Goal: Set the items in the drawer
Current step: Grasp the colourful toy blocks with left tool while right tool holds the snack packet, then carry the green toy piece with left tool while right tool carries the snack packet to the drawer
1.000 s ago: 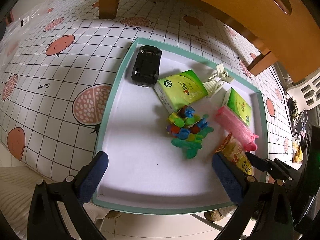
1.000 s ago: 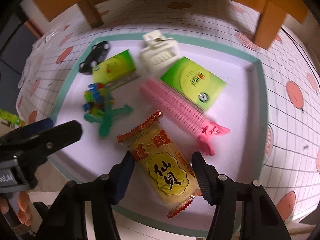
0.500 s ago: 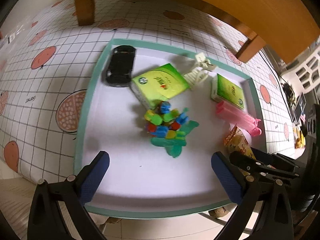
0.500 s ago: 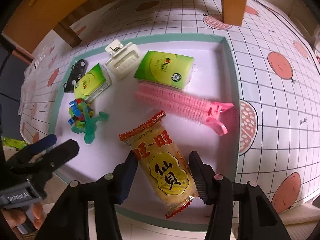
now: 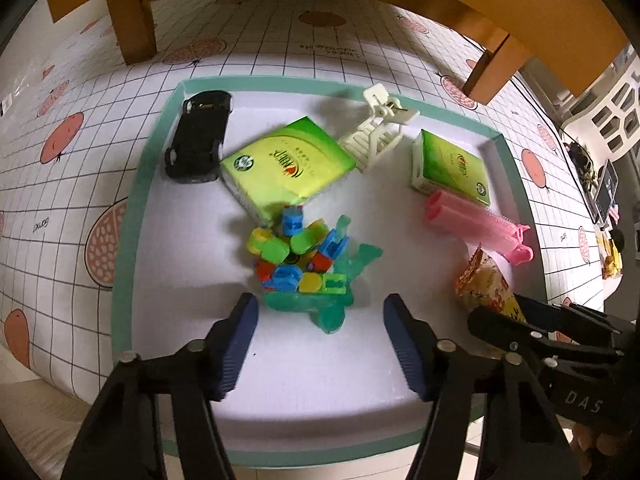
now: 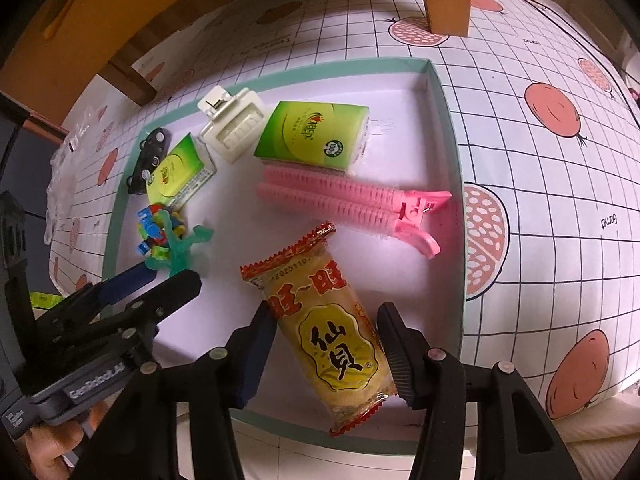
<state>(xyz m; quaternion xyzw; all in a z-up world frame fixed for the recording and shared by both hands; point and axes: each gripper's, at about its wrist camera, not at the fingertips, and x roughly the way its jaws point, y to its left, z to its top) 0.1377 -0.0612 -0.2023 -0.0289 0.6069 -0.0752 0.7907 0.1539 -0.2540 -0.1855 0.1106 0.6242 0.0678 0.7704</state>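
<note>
The open drawer (image 5: 127, 240) has a teal rim and a white floor. In it lie a black toy car (image 5: 198, 140), two green boxes (image 5: 286, 166) (image 5: 452, 166), a cream claw clip (image 5: 378, 130), a pink hair clip (image 5: 476, 230) and a green toy plane (image 5: 316, 300) piled with coloured blocks. My left gripper (image 5: 318, 314) is open, its blue pads either side of the plane's near end without touching it. My right gripper (image 6: 322, 330) is shut on a yellow snack packet (image 6: 328, 320) over the drawer's (image 6: 456, 160) front right part.
A checked cloth with red fruit prints (image 6: 560, 200) surrounds the drawer. A wooden tabletop and its legs (image 5: 132, 20) hang over the far side. My left gripper (image 6: 160, 292), held by a hand, shows in the right wrist view. Tiled floor lies below the drawer's front edge.
My left gripper has narrowed its jaws and moved in toward the toy plane. My right gripper has swung with the snack packet, which stays between its fingers.
</note>
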